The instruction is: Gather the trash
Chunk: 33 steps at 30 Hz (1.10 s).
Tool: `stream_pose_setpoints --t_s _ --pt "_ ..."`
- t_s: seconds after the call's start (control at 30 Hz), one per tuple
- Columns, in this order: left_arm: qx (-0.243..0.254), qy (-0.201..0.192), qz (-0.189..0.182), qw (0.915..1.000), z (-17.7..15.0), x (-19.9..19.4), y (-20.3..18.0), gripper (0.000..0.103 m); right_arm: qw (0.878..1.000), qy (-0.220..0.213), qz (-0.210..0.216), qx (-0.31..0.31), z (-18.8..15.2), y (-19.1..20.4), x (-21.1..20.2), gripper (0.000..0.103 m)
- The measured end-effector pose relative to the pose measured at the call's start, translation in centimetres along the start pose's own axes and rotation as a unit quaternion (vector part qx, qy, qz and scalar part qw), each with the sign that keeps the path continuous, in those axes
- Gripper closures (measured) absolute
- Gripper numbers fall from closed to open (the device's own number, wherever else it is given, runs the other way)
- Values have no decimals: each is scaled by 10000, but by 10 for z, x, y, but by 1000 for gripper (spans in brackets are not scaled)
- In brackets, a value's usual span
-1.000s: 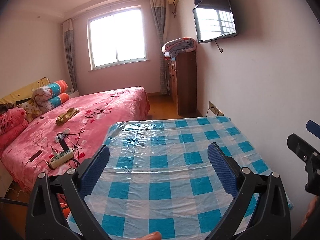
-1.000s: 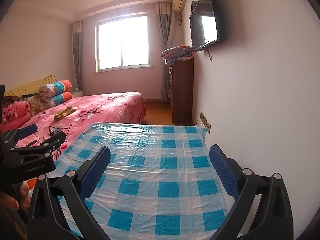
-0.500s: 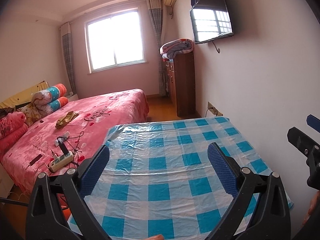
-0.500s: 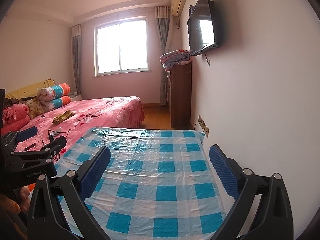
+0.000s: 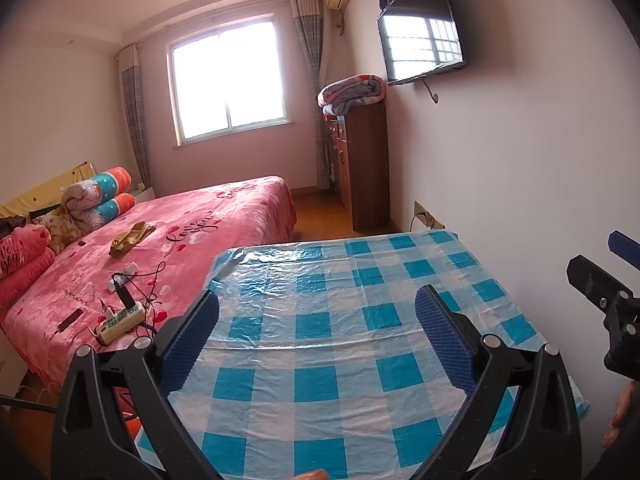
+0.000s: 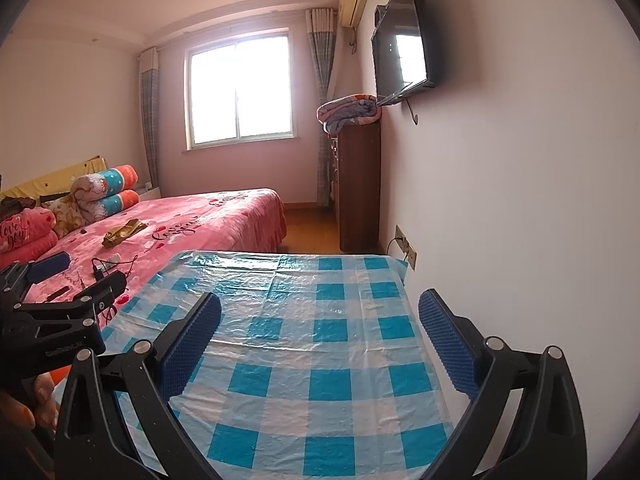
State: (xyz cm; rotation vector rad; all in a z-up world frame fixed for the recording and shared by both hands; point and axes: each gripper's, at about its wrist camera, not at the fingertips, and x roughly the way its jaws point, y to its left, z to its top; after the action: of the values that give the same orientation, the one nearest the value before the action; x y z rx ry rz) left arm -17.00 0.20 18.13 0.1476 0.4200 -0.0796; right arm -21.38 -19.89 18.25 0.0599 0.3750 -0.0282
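Over the blue-checked surface (image 5: 320, 384), hovered with the left gripper (image 5: 316, 300) spread wide and holding nothing; saw only bare plastic cloth between its blue pads (image 5: 192, 340). Found the right gripper (image 6: 320, 302) just as wide apart and just as empty, pointed along the same surface. Caught each gripper at the edge of the other's view (right one at 3 o'clock in the left wrist view, left one at 9 o'clock in the right wrist view).

Looked for trash and found none: nothing lying on the surface in either view, and no bin or bag in sight. Noted the pink bed (image 5: 224, 216) at 9 to 10 o'clock, with a power strip (image 5: 120, 322) and tangled cables (image 5: 148, 284) on it. Spotted a crumpled olive-gold item (image 5: 130, 238) further up at 10 o'clock, too small to call litter or cloth with any confidence.

Judged the step in hand as searching, ahead of any pick. Took the task as either barely begun or between items; could not tell which. Reckoned the next move calls for swinging the cameras off the surface, probably downward or towards the bed at 9 o'clock. Would then need to find a piece of trash and somewhere to put it, and bring one wide-apart gripper over it before closing.
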Motion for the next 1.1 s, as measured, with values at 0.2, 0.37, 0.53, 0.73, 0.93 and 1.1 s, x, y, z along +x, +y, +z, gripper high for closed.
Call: stream_pose_setpoints --t_s 0.2,0.37,0.53,0.73,0.93,1.1 --pt "17 64 -4 10000 -3 6 1 4 9999 120 -14 -59 -6 5 12 5" --pt "23 123 -9 9999 -7 14 1 4 9998 195 2 -41 -12 7 21 5" --pt "-41 188 -10 9998 -12 25 3 4 9994 355 36 -38 -21 10 36 5" --pt "-78 324 -9 9994 -19 42 4 4 9988 488 80 -27 -31 12 55 5" --pt "-56 443 3 9990 -24 58 1 4 9980 619 87 -2 -38 11 73 5" --pt "17 582 26 9983 -30 75 -2 4 9971 752 71 8 -44 11 88 5"
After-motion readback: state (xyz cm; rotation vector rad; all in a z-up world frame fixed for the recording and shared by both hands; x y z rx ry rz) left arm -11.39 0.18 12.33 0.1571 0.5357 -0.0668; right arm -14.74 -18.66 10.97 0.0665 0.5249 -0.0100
